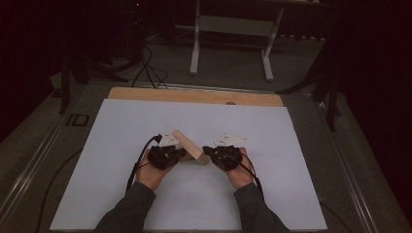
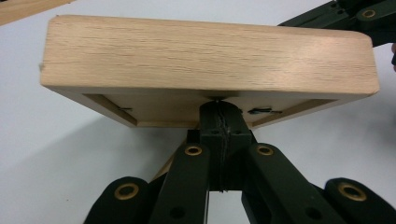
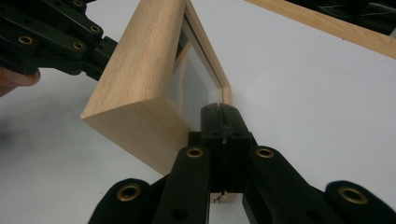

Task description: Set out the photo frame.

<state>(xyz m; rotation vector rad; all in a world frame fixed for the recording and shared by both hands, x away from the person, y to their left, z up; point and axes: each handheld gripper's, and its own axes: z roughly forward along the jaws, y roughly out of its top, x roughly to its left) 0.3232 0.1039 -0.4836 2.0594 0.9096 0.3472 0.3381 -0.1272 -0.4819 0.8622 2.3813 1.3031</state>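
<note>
**Both grippers closed on a pale wooden frame**

Jaws of my left gripper point(image 1: 180, 153) are pressed together on the lower edge of the pale oak-coloured rectangular wooden frame point(image 1: 188, 145); in the left gripper view they meet with no gap at the frame's recessed back point(image 2: 187, 109). My right gripper point(image 1: 207, 150) is likewise clamped, its two black jaws closed on the frame's rim right where the clear pane point(image 3: 194, 79) meets the wood.

I see the frame near the middle of the white rectangular table sheet point(image 1: 272, 170), held between my two hands point(image 1: 151, 172) and tilted, one long side raised. Its wood is light with fine straight grain and rounded corners point(image 2: 210, 51). The back shows an inset panel with a small dark metal clip point(image 2: 264, 111) at each side. From the right gripper view the frame point(image 3: 140, 79) looks deep, like a shallow box, with the left gripper point(image 3: 100, 53) holding its far side.

Whether the frame's lowest corner touches the sheet I cannot tell; my grippers cover it from above. What the pane holds is unreadable through the glare. Beyond the sheet runs a bare wooden table edge point(image 1: 194, 95), and the room behind is too dark to make out.
</note>
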